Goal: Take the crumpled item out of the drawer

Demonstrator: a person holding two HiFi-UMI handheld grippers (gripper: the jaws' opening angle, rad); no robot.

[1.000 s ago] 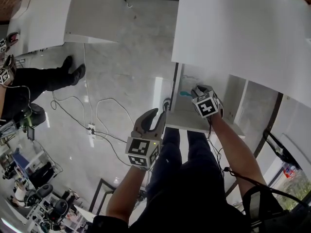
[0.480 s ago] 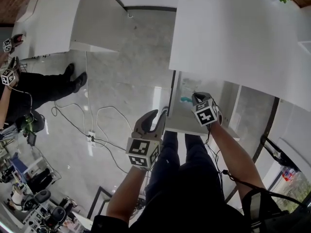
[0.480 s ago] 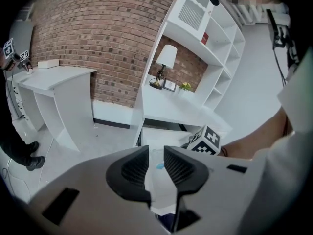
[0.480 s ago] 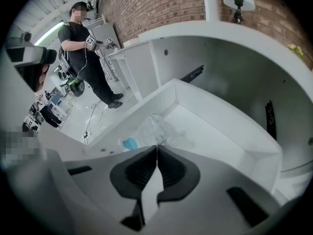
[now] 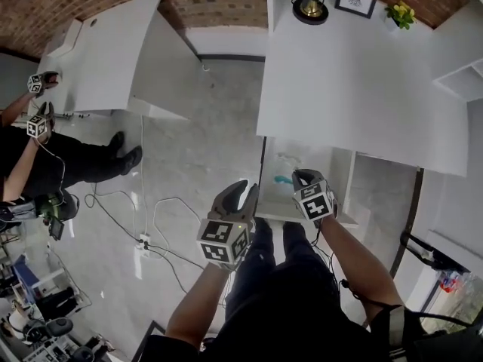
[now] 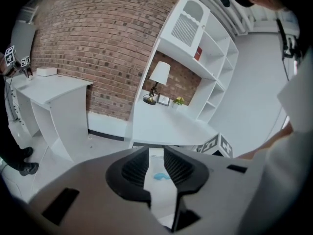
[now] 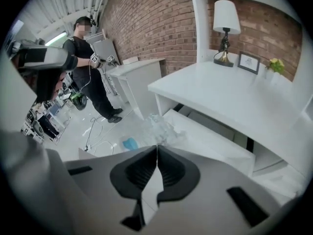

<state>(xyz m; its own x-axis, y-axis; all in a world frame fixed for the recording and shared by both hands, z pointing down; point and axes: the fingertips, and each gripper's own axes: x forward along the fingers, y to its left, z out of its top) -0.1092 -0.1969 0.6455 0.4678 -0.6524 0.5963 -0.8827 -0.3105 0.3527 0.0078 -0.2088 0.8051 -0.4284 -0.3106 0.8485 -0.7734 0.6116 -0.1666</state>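
Fingers [image 7: 172,169] of my right gripper [image 7: 157,148] clench the crumpled plastic [image 7: 157,125] over the open drawer [image 5: 273,202]; my left gripper [image 6: 155,155] hangs alongside, fingers released and empty, before the white worktop [image 5: 355,74] and its lamp [image 5: 311,4].

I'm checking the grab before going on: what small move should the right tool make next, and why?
Probably raise the right tool a little and pull it back, jaws kept shut. They look closed on an edge of the crumpled item, which hangs over the open drawer, not yet clear of it.
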